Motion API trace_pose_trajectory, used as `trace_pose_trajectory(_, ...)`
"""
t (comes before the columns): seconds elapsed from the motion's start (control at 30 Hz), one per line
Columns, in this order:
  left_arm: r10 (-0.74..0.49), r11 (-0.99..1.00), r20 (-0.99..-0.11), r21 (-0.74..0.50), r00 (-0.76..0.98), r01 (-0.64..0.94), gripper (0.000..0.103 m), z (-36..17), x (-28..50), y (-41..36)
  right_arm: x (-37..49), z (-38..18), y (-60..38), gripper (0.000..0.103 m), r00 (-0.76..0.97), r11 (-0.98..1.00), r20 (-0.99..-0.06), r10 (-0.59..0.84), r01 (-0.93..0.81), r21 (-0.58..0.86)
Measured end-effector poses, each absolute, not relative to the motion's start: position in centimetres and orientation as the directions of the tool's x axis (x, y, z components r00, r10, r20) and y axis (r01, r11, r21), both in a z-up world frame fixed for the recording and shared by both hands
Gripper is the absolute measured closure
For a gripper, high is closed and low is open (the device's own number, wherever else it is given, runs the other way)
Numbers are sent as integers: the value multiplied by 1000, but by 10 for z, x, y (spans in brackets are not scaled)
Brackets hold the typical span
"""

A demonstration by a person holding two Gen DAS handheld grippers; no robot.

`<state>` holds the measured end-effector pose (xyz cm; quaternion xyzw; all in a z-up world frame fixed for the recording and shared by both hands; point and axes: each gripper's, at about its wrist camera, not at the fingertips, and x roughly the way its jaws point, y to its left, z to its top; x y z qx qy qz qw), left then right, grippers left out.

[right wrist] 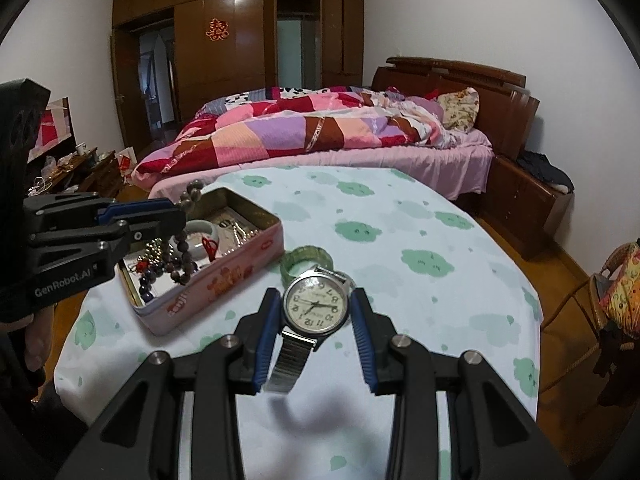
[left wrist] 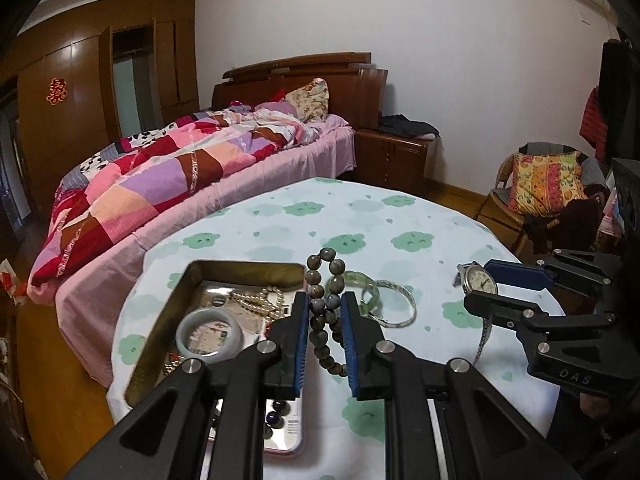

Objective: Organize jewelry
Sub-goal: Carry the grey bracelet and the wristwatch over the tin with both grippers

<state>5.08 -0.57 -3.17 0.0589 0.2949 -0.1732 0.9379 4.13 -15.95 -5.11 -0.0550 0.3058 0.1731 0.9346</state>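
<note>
The left gripper (left wrist: 325, 312) is clamped on a dark bead bracelet (left wrist: 323, 312), lifted over the open tin (right wrist: 208, 280); the right gripper (right wrist: 316, 312) pinches a wristwatch (right wrist: 316, 307) (dial upside down) above the cloud-print tablecloth (right wrist: 400, 220), right of the tin.

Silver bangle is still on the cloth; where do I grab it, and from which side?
Take the silver bangle on its free right-hand rim, coming from above with one finger inside the ring. It lies flat, and the green bangle overlaps its left edge, so that side is crowded.
</note>
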Motion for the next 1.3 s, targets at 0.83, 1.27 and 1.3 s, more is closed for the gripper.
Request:
trace_pose_trajectory(0.83, -176, 976, -539, 10, 823, 216, 87, -12, 57, 57, 54, -16, -94, 65, 748, 862, -529, 402, -504, -58)
trace_pose_trajectory(1.27, -134, 987, -552, 4, 823, 163, 87, -18, 63, 81, 58, -10, -60, 65, 727, 819, -513, 457, -568, -75)
trace_pose_trajectory(1.3, -130, 987, -554, 3, 822, 158, 87, -19, 64, 83, 58, -10, -59, 65, 725, 818, -512, 460, -571, -74)
